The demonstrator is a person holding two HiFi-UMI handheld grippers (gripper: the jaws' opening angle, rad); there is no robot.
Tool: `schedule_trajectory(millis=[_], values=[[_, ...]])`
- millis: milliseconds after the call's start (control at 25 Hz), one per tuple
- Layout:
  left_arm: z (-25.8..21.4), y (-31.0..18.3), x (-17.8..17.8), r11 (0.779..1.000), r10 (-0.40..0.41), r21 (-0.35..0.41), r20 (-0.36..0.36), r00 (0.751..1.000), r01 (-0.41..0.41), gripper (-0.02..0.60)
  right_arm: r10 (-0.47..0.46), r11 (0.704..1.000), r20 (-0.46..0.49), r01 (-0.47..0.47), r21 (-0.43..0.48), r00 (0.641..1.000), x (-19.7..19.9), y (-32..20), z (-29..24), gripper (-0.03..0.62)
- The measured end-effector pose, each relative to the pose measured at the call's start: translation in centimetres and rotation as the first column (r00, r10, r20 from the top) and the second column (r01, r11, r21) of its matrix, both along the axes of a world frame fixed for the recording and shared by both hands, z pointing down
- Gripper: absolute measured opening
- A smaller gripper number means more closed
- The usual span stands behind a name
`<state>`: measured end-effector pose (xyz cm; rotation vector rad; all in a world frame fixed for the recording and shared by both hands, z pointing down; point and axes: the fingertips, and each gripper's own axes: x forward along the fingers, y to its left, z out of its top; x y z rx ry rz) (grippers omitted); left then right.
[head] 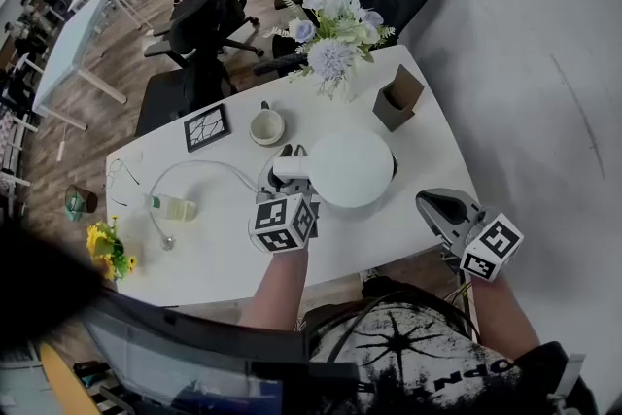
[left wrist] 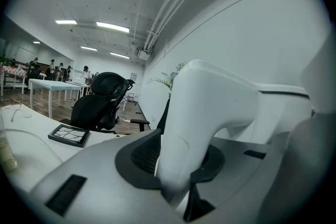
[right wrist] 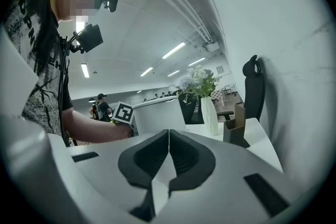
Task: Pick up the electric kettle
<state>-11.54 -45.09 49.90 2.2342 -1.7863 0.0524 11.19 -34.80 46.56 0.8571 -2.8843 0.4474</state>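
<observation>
The white electric kettle [head: 352,168] stands in the middle of the white table [head: 408,228], its lid facing up and its handle [head: 290,167] pointing toward me. My left gripper [head: 288,156] reaches in level from the near side. In the left gripper view the handle [left wrist: 207,113] fills the gap between the dark pads [left wrist: 139,157], and the left gripper [left wrist: 176,168] is shut on it. My right gripper [head: 429,202] hovers to the right of the kettle, apart from it. Its jaws [right wrist: 168,139] are shut with nothing between them, and the kettle body [right wrist: 157,115] shows beyond them.
A vase of pale flowers [head: 335,39] and a brown cardboard holder [head: 397,97] stand at the far edge. A mug [head: 266,125], a black framed picture [head: 206,127], a white cable [head: 190,168], a small bottle [head: 173,207] and yellow flowers [head: 109,248] lie to the left. Office chairs [head: 209,10] stand behind.
</observation>
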Motion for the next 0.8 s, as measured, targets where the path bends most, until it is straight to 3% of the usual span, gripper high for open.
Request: schedule_trajectory(millis=[800], values=[[3.2, -0.1, 1.5, 1.0, -0.003, 0.006, 0.013, 1.0, 0.003, 0.091, -0.073, 0.997, -0.023, 0.072, -0.038, 0.997, -1.0, -2.1, 2.0, 0.023]])
